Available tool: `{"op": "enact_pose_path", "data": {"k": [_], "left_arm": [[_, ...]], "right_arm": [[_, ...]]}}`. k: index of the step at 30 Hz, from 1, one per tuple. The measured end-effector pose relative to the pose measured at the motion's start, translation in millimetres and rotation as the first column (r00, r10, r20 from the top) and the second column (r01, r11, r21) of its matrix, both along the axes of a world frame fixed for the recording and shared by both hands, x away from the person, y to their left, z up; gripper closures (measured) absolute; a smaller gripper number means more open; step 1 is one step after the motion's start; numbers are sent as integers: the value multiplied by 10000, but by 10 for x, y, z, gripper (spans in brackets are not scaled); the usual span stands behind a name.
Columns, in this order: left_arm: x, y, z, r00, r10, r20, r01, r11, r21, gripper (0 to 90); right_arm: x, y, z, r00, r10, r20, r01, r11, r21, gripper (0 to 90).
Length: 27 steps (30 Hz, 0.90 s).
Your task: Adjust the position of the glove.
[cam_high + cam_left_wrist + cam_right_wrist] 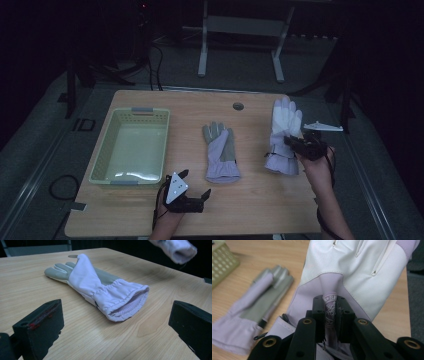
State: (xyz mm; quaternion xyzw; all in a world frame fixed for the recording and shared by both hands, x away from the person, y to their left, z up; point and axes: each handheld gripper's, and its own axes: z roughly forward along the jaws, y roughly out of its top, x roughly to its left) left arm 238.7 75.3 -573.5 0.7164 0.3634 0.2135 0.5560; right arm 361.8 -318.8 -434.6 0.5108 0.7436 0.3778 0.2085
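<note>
- The left gripper is resting low at the worktop's near edge, fingers spread and released, aiming at the middle glove.
- That glove is lying flat mid-worktop, cuff near, fingertips far.
- The basket is sitting left.
- The right gripper is pinching the white glove, lengthwise near-to-far.

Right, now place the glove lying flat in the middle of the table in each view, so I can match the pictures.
High view: the middle glove lies at table centre, fingers pointing away, cuff toward the person.
Left gripper view: it fills the centre, open cuff nearest, between the open left tool.
Right gripper view: at the left, beside the white glove pinched by the right tool.
Shared landmark: the wooden table.
</note>
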Motion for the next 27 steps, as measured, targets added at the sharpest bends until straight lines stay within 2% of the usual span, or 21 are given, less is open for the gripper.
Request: {"op": "enact_pose_path", "data": {"k": [2,5,7,12,19,27], "left_arm": [[0,2,0,10000,-8,-6,8,10000,-3,1],[-1,0,0,10000,-9,30,9,10000,16,1],[0,1,0,10000,-14,39,14,10000,24,1],[-2,0,-1,10000,-2,44,2,10000,6,1],[-3,1,-1,10000,-20,88,20,10000,24,1],[-4,-1,-1,10000,-17,92,17,10000,-29,1]], "right_arm": [[-9,140,159,9997,83,220,-81,9999,-83,799],[-16,278,267,9990,286,355,-283,9996,-72,799],[-20,339,303,9988,305,383,-303,9995,-81,798],[-32,753,417,9961,754,454,-747,9971,-168,797],[-74,1211,395,9913,1297,208,-1294,9915,-152,797],[-115,1631,247,9873,1573,-241,-1578,9872,-219,796]]}}
